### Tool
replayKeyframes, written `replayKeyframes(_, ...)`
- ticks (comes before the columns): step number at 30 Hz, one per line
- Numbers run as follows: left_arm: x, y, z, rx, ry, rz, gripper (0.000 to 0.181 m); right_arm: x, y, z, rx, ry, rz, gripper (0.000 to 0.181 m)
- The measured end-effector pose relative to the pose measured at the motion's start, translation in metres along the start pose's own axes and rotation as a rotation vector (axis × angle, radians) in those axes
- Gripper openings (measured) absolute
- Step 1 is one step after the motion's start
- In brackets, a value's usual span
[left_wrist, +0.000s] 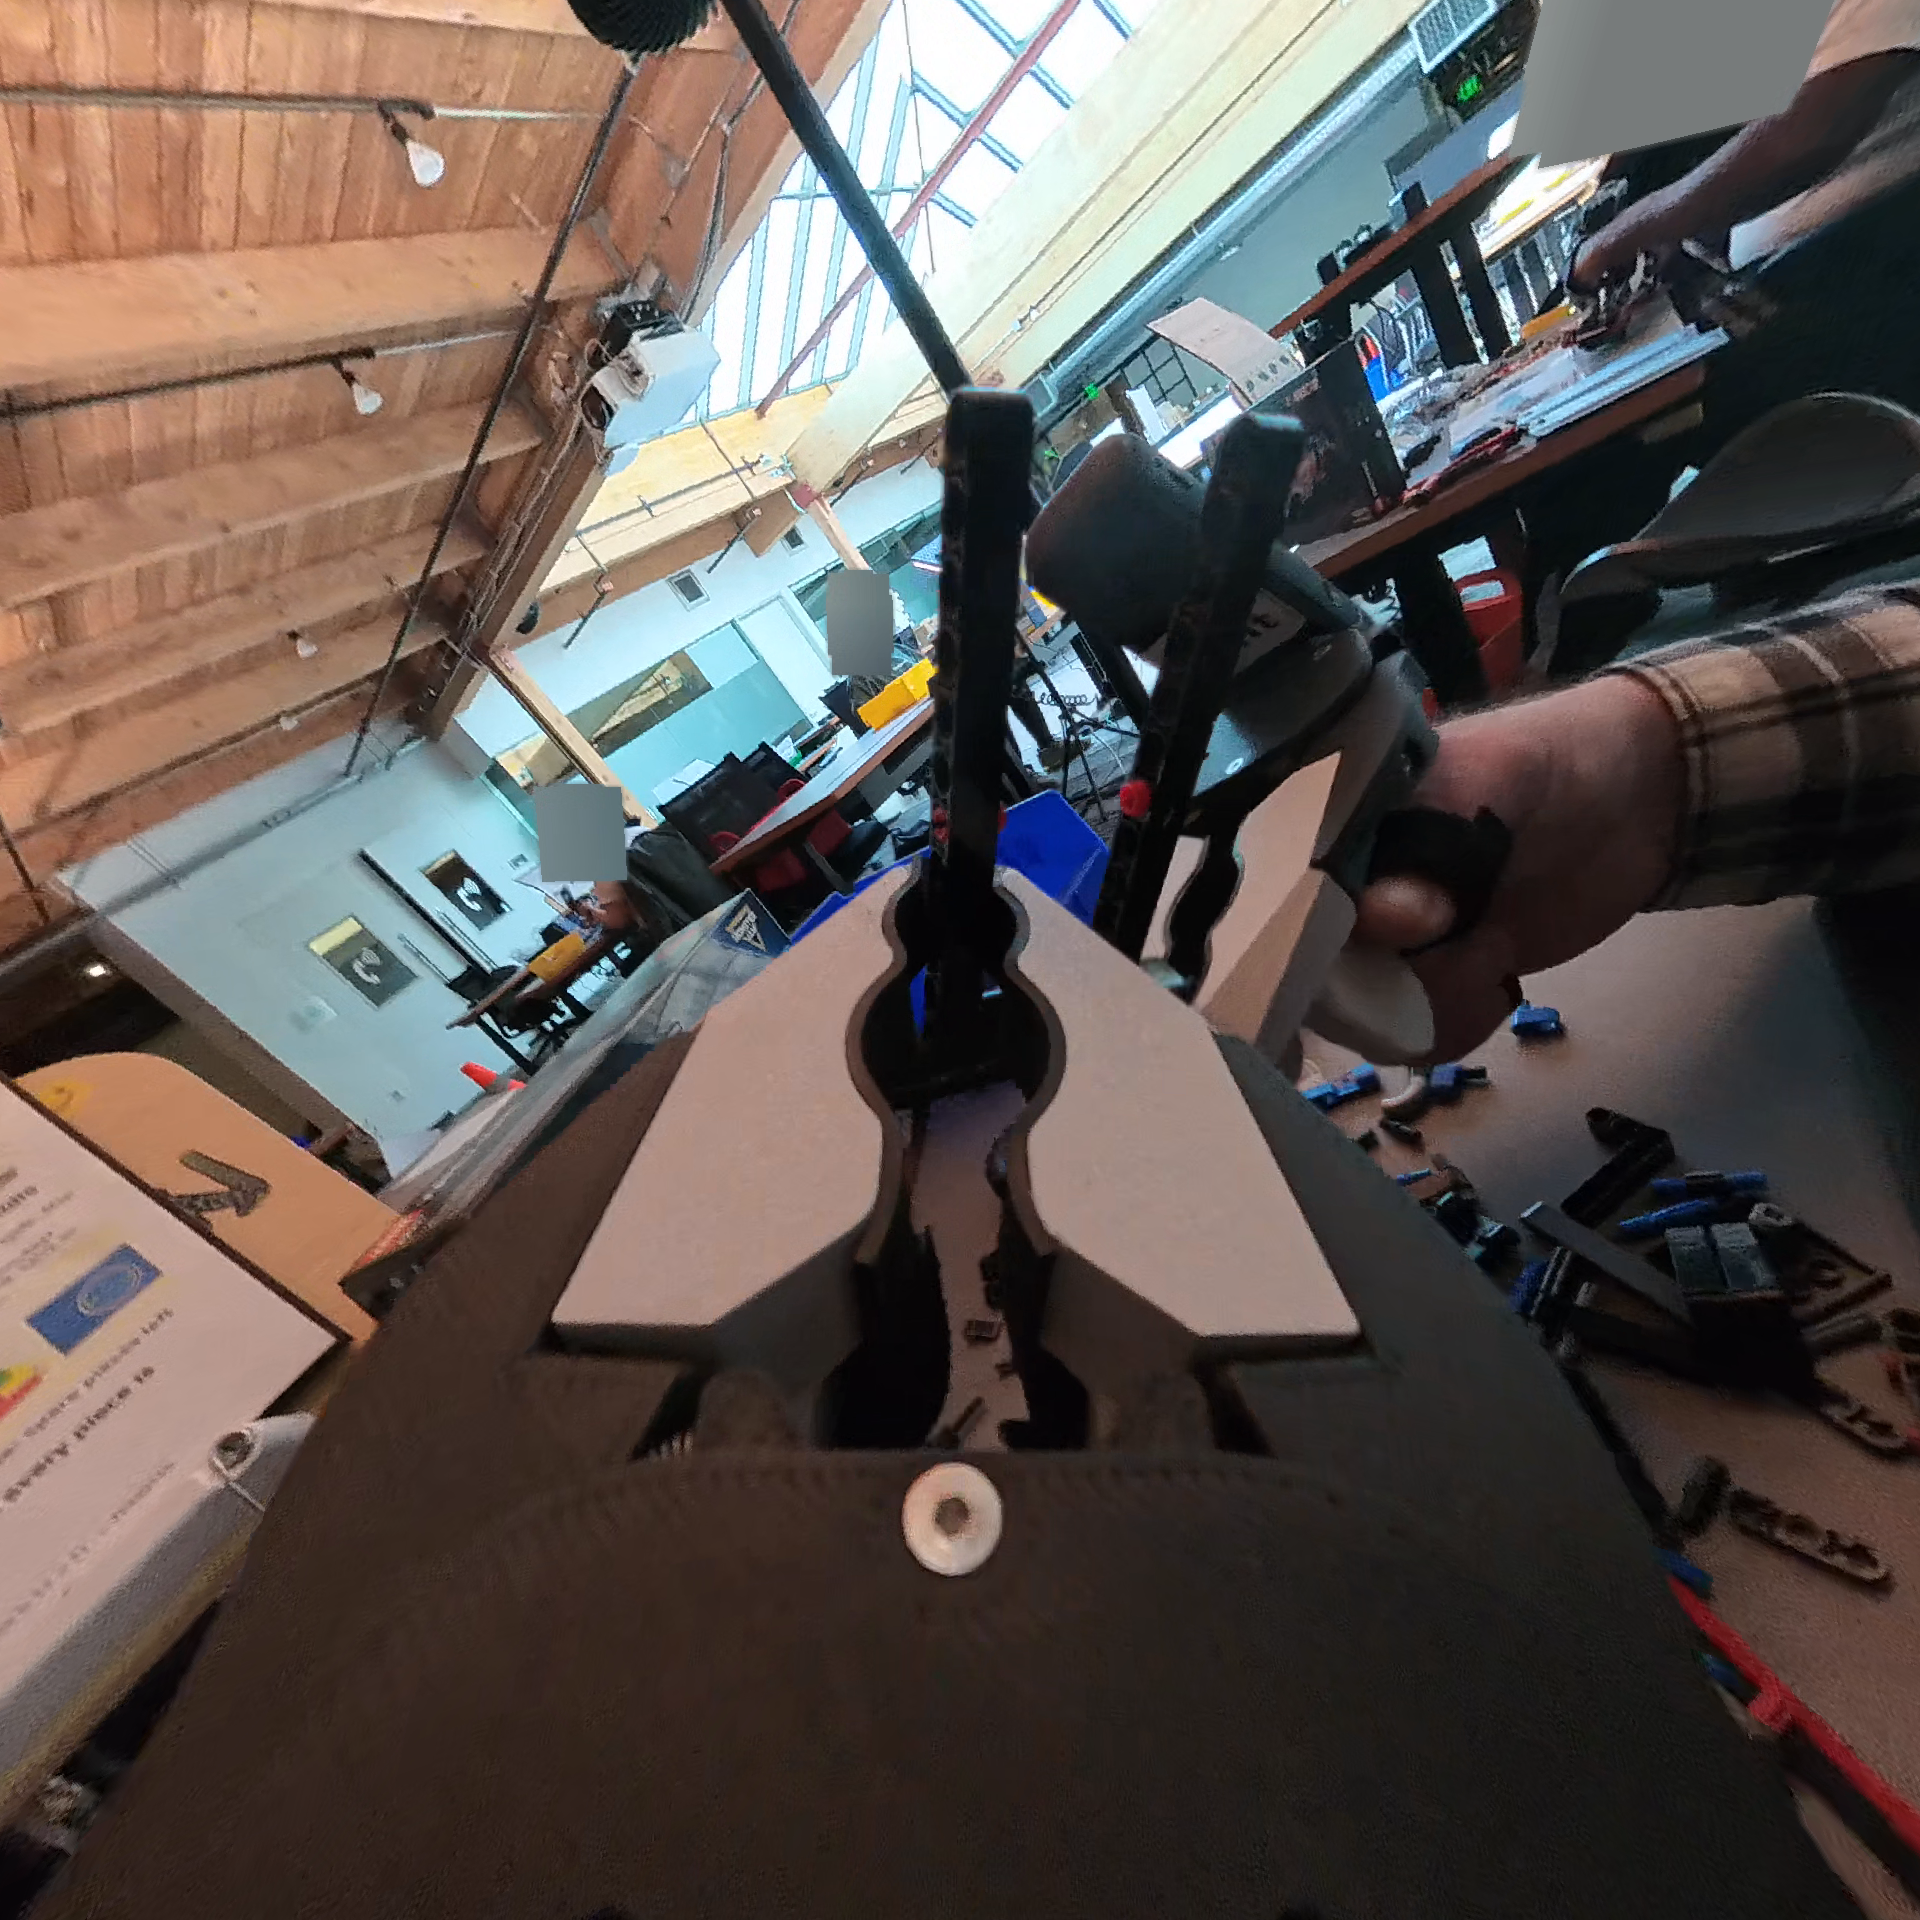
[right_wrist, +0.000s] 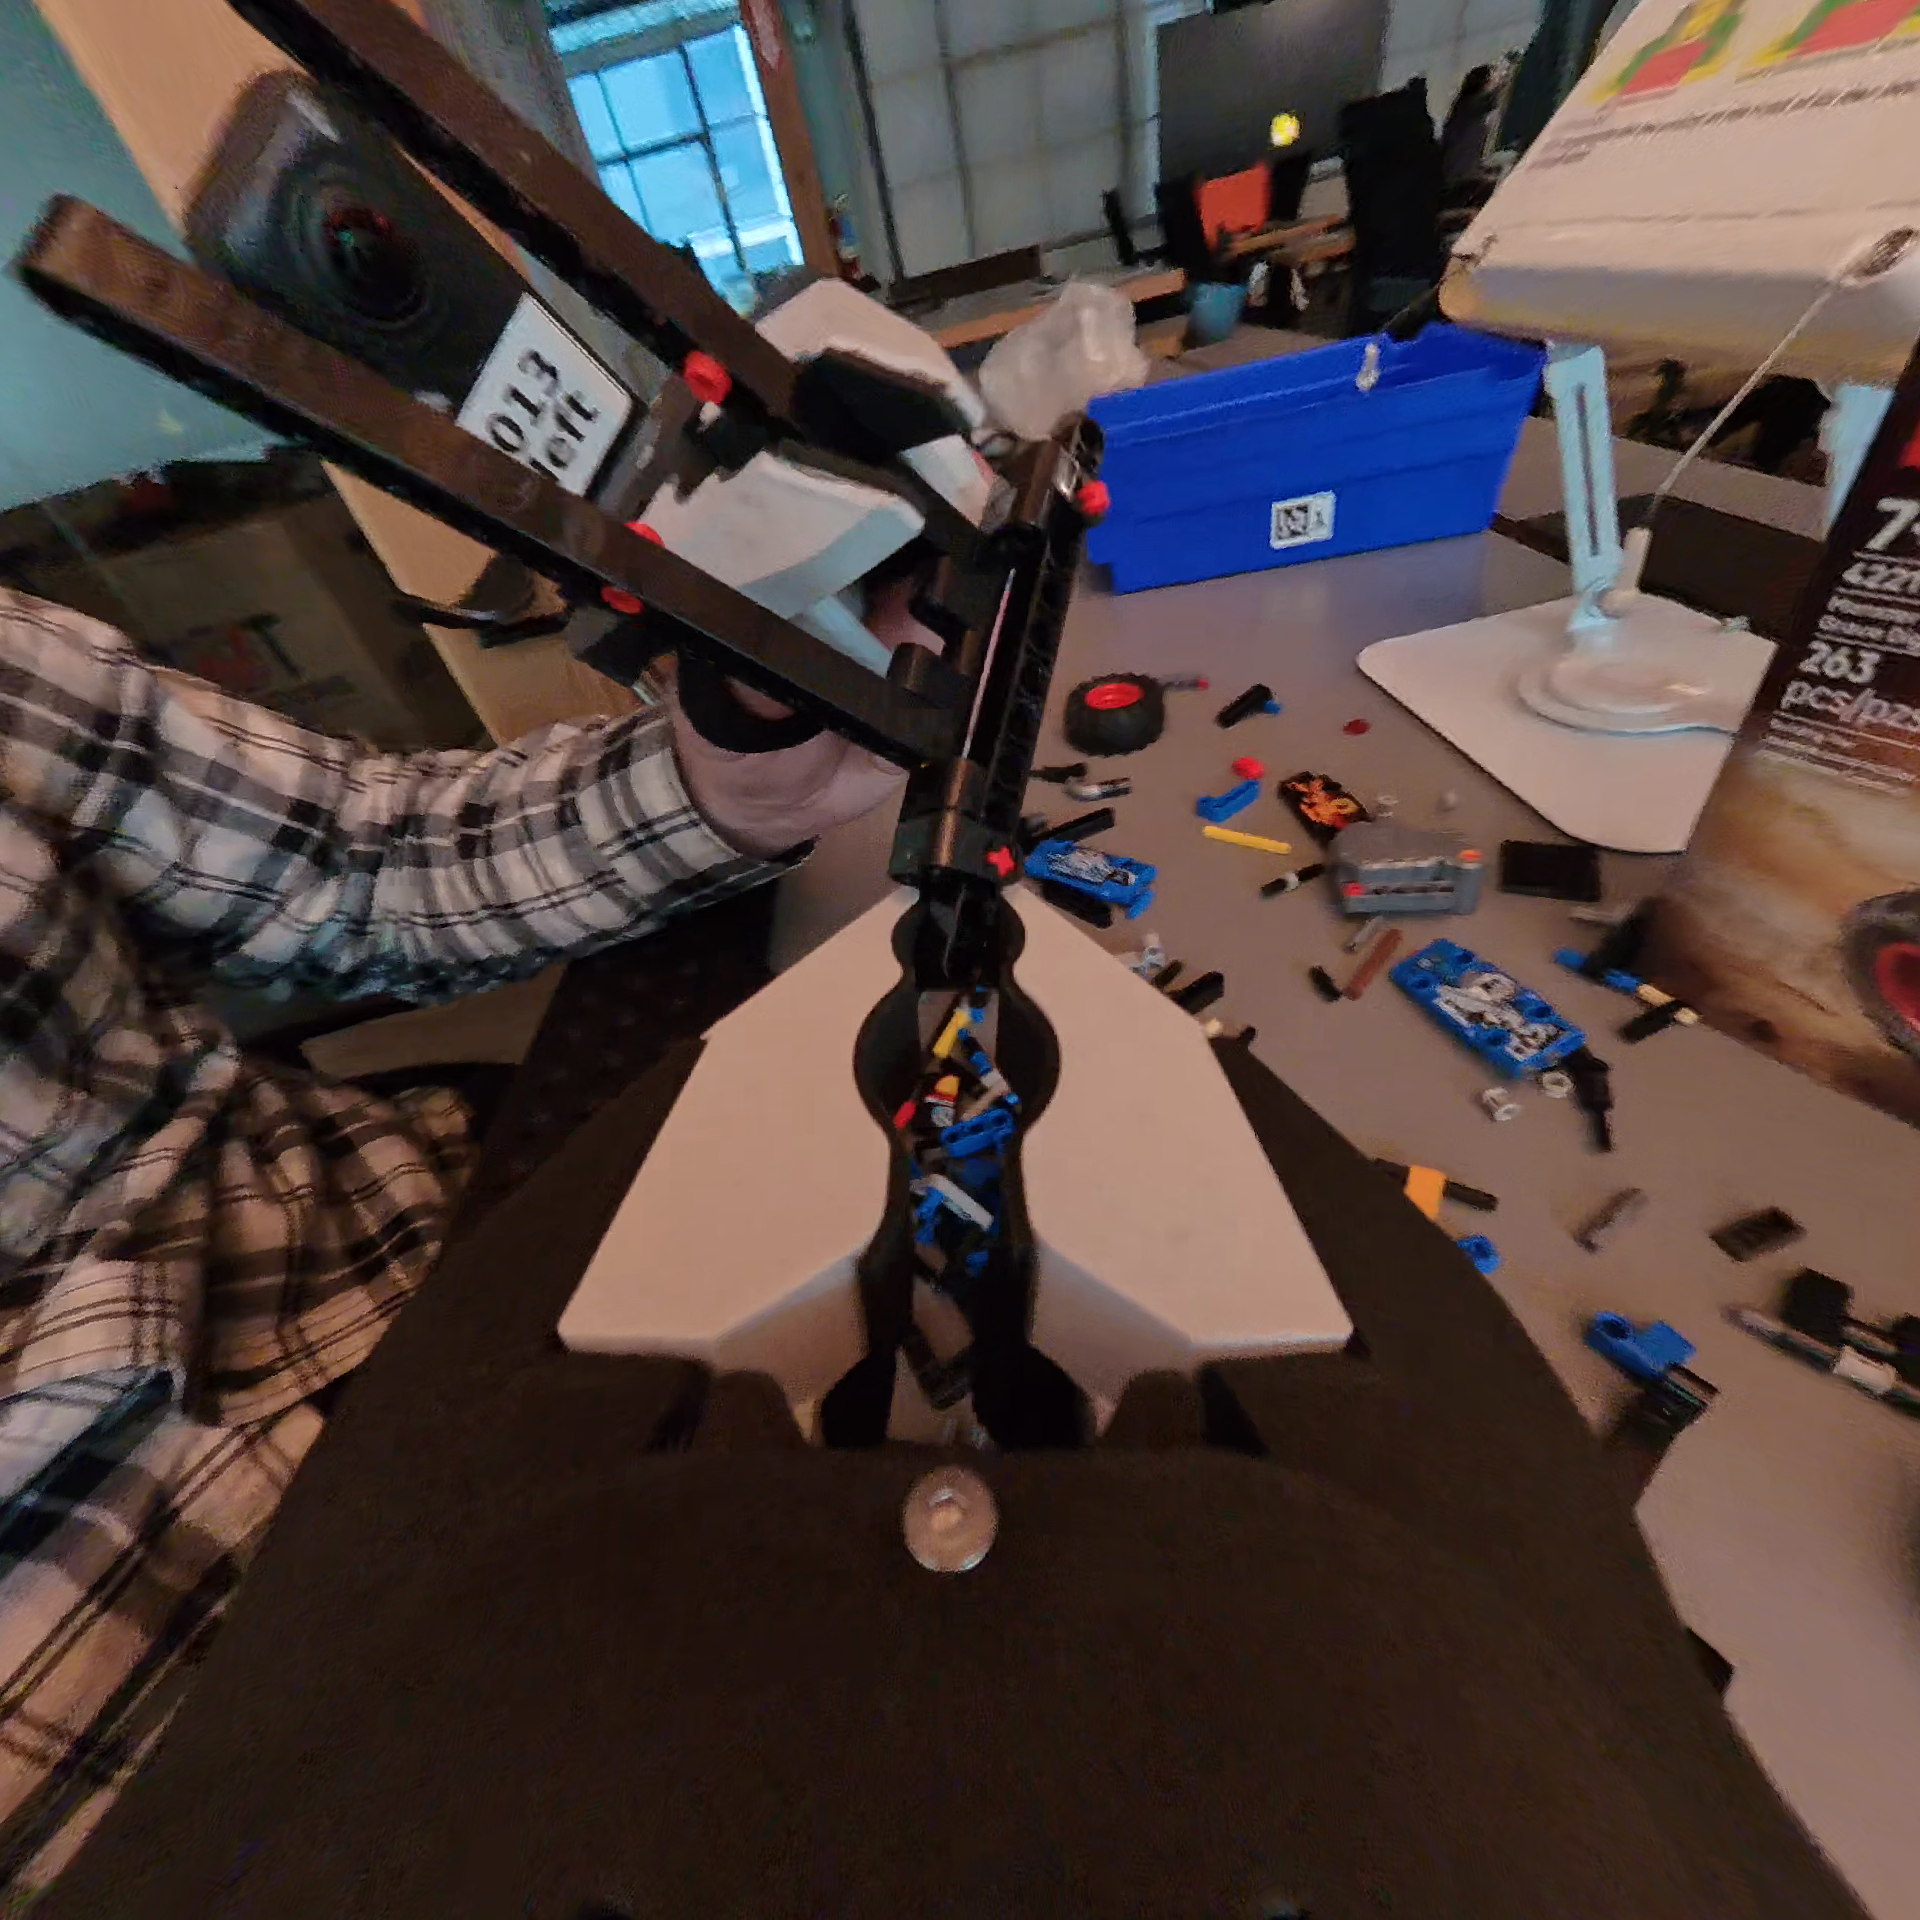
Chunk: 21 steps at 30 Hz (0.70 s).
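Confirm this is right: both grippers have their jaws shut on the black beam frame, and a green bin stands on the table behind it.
Wrong in one respect: the bin is blue, not green, as the right wrist view shows. The rest holds: the left gripper and right gripper each have jaws shut on the black beam frame.

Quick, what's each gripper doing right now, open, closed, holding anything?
Left gripper: closed on the black beam frame.
Right gripper: closed on the same frame's end.

Grey table (right_wrist: 1299, 665) strewn with loose bricks (right_wrist: 1486, 1003), blue bin (right_wrist: 1309, 457).
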<state>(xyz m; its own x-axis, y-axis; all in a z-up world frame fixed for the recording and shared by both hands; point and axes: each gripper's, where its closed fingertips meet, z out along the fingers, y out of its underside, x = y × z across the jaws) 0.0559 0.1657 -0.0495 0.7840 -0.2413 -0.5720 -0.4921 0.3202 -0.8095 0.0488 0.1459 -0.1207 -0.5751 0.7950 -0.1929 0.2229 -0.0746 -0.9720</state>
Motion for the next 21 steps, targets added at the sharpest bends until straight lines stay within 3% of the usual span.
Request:
replayKeyframes(2, 0.001, -0.003, -0.002, 0.003, 0.013, 0.023, 0.008, -0.004, -0.004, -0.003, 0.018, -0.037, 0.016, 0.003)
replayKeyframes(5, 0.01, -0.004, 0.002, 0.005, 0.05, -0.019, 0.008, -0.004, 0.012, 0.005, -0.081, 0.0, -0.057, 0.0)
replayKeyframes(13, 0.005, -0.002, 0.007, 0.102, 0.173, -0.614, 0.012, 0.005, 0.018, 0.015, -0.194, 0.213, -0.367, 0.001)
replayKeyframes(21, 0.015, -0.008, 0.008, 0.173, 0.287, -0.87, 0.014, 0.023, 0.024, 0.008, -0.253, 0.306, -0.438, 0.0)
